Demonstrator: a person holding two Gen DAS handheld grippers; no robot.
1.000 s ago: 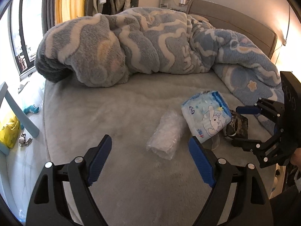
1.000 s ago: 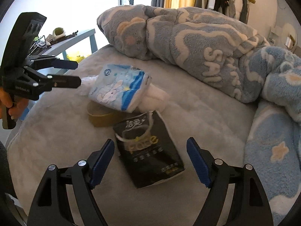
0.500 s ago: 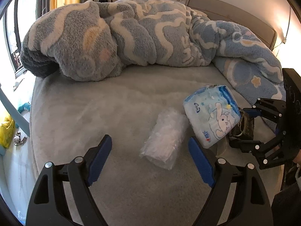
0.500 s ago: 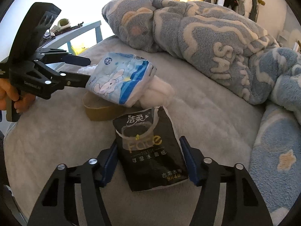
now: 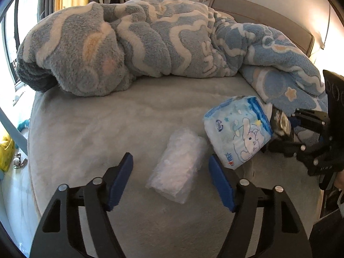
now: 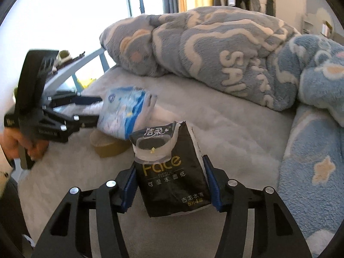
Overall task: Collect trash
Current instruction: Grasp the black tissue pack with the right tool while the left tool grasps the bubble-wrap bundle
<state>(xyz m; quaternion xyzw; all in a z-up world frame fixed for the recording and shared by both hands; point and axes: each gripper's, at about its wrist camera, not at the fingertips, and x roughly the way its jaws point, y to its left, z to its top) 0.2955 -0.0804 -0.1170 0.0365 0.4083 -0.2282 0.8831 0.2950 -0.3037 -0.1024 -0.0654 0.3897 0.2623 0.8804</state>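
A crumpled clear plastic bag (image 5: 178,165) lies on the grey bed sheet (image 5: 96,129). My left gripper (image 5: 169,180) straddles it with its jaws closing; the blue pads stand clear of the bag on both sides. My right gripper (image 6: 171,185) is still tightening on a black "Face" tissue pack (image 6: 172,172), pads pressed against its two sides, the pack tilted up off the sheet. A light-blue diaper pack (image 5: 236,129) with a rabbit print leans between the two grippers. The left wrist view shows the right gripper (image 5: 283,131) at the far right with the black pack (image 5: 279,120).
A rumpled blue-and-cream fleece blanket (image 5: 139,43) fills the back of the bed. A brown tape roll (image 6: 109,146) lies under the diaper pack (image 6: 122,114). A person's hand (image 6: 13,142) holds the left gripper (image 6: 90,109). A blue table edge (image 6: 86,62) stands by the window.
My right gripper closed onto the black tissue pack and tipped it up. My left gripper came in lower over the clear bag and its jaws narrowed.
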